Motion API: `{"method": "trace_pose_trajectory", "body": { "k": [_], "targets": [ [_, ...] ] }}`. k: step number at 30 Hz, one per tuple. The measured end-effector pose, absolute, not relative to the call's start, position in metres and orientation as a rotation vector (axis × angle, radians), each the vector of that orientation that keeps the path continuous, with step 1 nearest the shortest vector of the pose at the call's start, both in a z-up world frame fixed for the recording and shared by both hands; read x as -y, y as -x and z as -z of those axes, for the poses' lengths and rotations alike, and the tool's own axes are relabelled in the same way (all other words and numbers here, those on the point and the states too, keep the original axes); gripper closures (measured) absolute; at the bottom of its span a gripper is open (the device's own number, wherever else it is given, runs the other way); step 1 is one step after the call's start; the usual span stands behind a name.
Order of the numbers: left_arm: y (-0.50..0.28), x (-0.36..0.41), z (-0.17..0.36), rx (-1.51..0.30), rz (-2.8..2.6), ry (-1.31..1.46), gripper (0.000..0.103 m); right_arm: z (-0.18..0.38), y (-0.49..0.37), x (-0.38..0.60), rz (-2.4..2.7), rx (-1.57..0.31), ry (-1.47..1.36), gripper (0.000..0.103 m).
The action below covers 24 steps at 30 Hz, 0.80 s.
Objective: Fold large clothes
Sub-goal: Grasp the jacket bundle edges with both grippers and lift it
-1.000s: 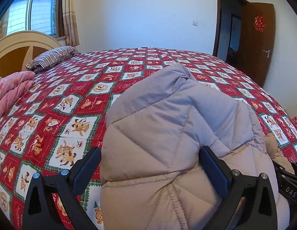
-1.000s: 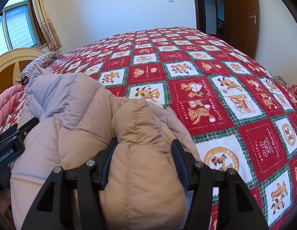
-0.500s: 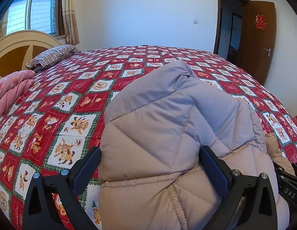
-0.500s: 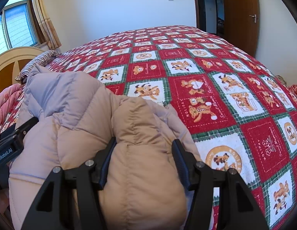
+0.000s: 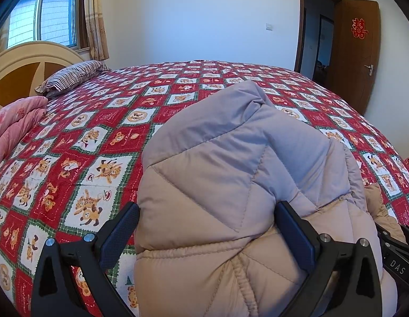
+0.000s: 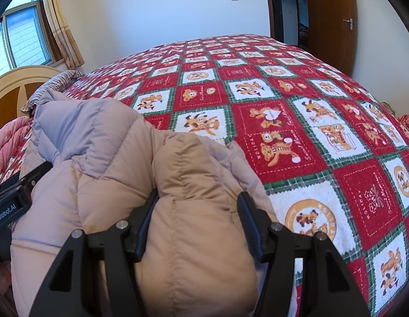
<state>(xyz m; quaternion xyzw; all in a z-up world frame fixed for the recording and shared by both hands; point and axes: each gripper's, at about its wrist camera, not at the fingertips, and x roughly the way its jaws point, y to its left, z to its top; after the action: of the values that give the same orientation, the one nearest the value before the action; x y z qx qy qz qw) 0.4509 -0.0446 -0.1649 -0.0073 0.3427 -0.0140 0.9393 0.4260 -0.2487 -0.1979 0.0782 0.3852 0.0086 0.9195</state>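
While both grippers' jaws stay apparently clamped on the puffy jacket (image 5: 230,174), nothing has visibly shifted.

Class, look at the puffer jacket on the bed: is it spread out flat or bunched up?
Bunched up. The puffer jacket rises in a padded heap above the bedspread, its bulk between the fingers of the left gripper and right gripper.
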Motion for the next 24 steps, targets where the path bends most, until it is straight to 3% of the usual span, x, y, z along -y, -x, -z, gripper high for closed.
{"method": "trace_pose_trajectory", "body": {
  "k": [6, 7, 9, 11, 18, 24],
  "targets": [
    [-0.413, 0.036, 0.143, -0.7, 0.015, -0.012, 0.001, 0.194, -0.421, 0.249, -0.018, -0.781, -0.153, 0.04],
    [-0.398, 0.033, 0.138, -0.699, 0.033, -0.01, 0.001, 0.191, -0.418, 0.248, -0.002, -0.77, -0.135, 0.036],
    [-0.374, 0.025, 0.137, -0.7, 0.056, -0.023, 0.001, 0.178, -0.4, 0.252, 0.044, -0.71, -0.108, 0.017],
    [-0.359, 0.016, 0.142, -0.704, 0.075, -0.01, 0.001, 0.172, -0.386, 0.259, 0.042, -0.677, -0.122, 0.01],
    [-0.358, -0.007, 0.177, -0.801, 0.159, 0.22, 0.001, 0.182, -0.367, 0.27, 0.003, -0.709, -0.173, 0.007],
    [-0.358, 0.015, 0.176, -0.767, 0.142, 0.126, 0.001, 0.197, -0.374, 0.284, -0.042, -0.764, -0.279, 0.004]
  ]
}}
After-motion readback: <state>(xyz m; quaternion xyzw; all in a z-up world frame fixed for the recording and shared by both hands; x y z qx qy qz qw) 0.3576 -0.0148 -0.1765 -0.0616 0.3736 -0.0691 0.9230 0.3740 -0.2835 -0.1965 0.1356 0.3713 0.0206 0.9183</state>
